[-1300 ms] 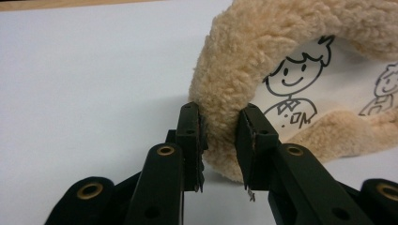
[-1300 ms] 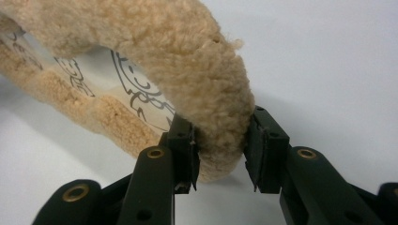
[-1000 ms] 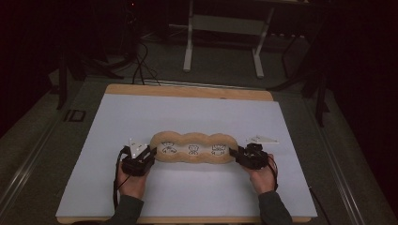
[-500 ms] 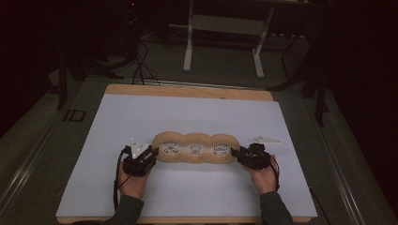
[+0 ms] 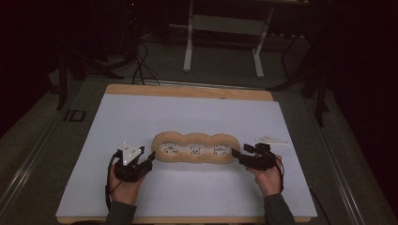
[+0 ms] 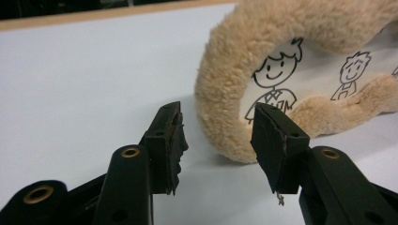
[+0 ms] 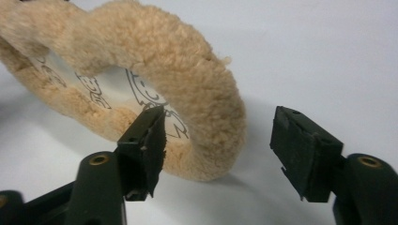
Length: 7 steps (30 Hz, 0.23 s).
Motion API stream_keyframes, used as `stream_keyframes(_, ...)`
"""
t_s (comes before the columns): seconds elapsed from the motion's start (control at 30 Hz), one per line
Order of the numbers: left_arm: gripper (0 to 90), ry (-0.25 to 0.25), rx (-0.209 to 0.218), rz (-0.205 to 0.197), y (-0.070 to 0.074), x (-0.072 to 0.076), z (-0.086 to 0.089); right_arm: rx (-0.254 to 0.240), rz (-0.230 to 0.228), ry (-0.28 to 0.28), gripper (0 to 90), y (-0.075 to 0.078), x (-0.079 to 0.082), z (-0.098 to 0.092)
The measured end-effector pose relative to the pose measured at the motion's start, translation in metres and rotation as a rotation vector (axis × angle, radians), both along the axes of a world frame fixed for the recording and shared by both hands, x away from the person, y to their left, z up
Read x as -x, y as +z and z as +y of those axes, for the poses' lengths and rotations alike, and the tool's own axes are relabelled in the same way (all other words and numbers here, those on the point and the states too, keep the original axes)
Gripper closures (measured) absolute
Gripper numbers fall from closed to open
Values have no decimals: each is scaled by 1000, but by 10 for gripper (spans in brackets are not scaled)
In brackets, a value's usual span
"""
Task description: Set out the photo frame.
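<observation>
High view: both ends of the plush frame (image 5: 195,149) are freed, left gripper (image 5: 149,157) and right gripper (image 5: 236,154) just spread wide; withdraw straight outward without snagging fur.

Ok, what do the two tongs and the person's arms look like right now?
Both the left tongs and right tongs are black, with flat black pads and brass-coloured pivots. A grey three-cornered plate with pale dots tops the left one. Black cables trail back. The sleeves are dark grey-green.
</observation>
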State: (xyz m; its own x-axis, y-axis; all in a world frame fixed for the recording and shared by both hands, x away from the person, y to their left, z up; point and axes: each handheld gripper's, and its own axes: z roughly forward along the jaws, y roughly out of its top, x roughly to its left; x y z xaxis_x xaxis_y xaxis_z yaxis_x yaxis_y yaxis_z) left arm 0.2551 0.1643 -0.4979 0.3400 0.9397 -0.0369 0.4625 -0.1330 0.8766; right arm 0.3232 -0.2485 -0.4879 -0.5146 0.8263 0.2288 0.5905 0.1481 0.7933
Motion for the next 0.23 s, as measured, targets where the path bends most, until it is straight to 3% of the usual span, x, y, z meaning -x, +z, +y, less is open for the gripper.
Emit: stream_keyframes(0.23, 517, 61, 28, -24, 8, 2, 26, -6, 7, -3, 320, 8, 3, -19)
